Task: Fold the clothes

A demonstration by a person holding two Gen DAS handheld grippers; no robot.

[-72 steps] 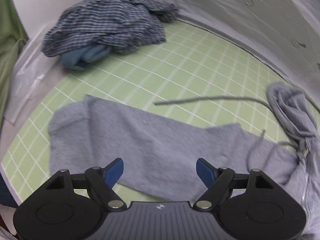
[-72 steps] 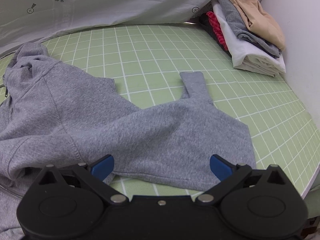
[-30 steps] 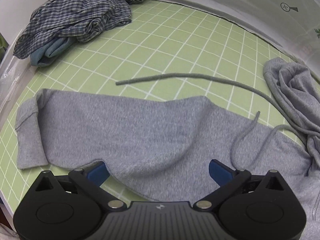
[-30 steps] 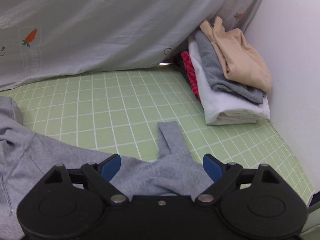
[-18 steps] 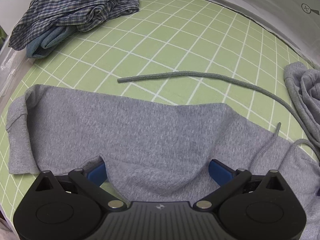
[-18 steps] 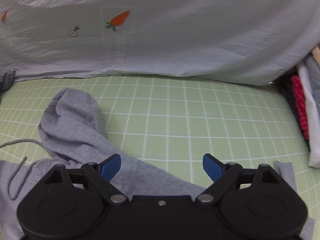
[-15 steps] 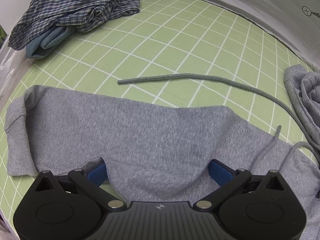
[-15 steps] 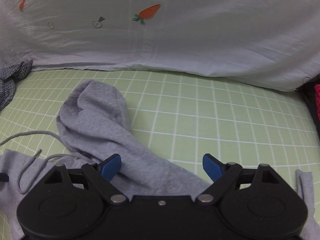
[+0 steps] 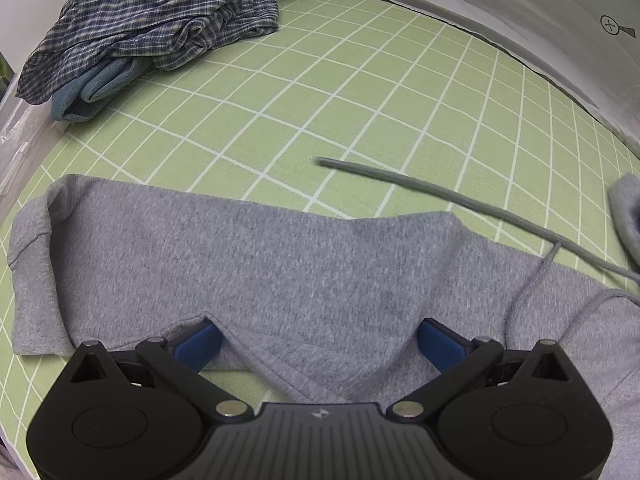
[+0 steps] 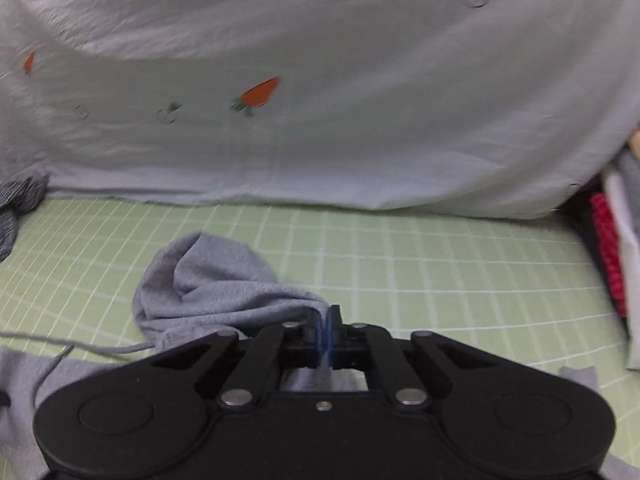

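Observation:
A grey hoodie lies on the green grid mat. In the left wrist view its sleeve and body (image 9: 248, 268) spread flat, cuff at the left, with a grey drawstring (image 9: 432, 192) lying across the mat. My left gripper (image 9: 320, 344) is open, low over the near hem, which sits between its blue pads. In the right wrist view the hood (image 10: 216, 280) is bunched on the mat. My right gripper (image 10: 325, 324) is shut on the grey fabric at the hood's edge.
A crumpled plaid shirt over blue cloth (image 9: 152, 28) lies at the mat's far left. A stack of folded clothes (image 10: 616, 264) stands at the right edge. A pale carrot-print sheet (image 10: 320, 100) hangs behind the mat (image 9: 360, 80).
My right gripper swung left to the hood and closed on its fabric. The drawstring's free end has shifted right. My left gripper stays open at the hem.

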